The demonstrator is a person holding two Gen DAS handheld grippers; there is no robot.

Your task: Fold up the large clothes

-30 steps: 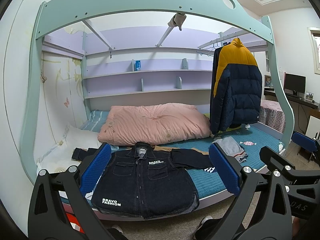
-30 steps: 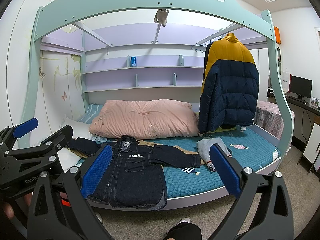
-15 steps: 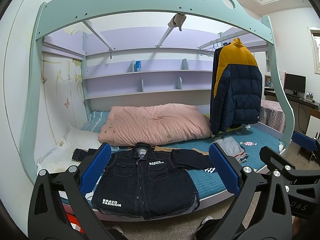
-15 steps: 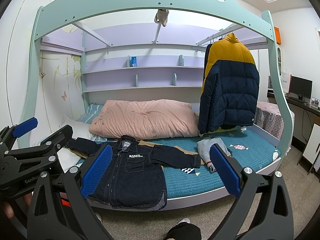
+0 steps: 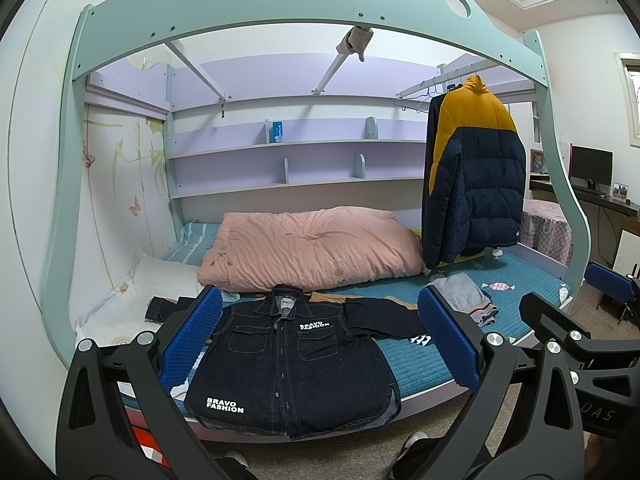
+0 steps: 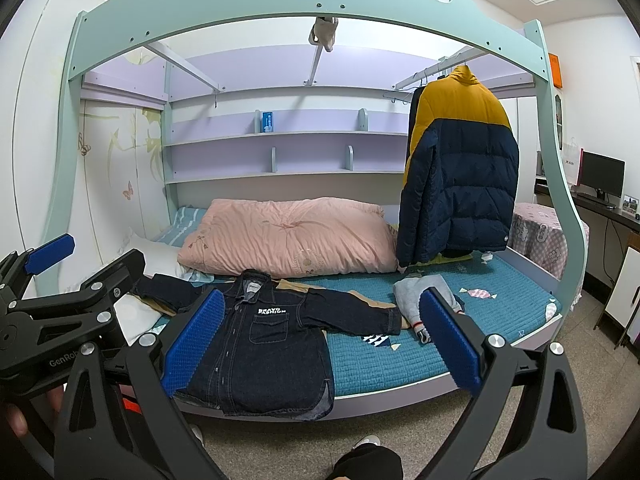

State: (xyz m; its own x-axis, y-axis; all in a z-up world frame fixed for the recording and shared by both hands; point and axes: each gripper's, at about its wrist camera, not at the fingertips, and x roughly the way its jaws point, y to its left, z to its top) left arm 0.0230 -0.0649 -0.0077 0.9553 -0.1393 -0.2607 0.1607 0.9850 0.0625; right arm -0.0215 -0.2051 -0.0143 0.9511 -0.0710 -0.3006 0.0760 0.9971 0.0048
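A dark denim jacket (image 5: pixel 288 364) with white "BRAVO FASHION" print lies spread flat, front up, at the near edge of the bed, sleeves out to both sides; it also shows in the right wrist view (image 6: pixel 260 340). My left gripper (image 5: pixel 320 340) is open and empty, held back from the bed in front of the jacket. My right gripper (image 6: pixel 320 340) is open and empty, to the right of the left one and also short of the bed. The left gripper's body shows at the left of the right wrist view (image 6: pixel 60 308).
A teal mattress (image 5: pixel 516 296) carries a pink quilt (image 5: pixel 308 252) at the back and a small pile of grey folded clothes (image 5: pixel 464 300) on the right. A yellow and navy puffer jacket (image 5: pixel 472 176) hangs from a rail. A desk with a monitor (image 5: pixel 592 168) stands far right.
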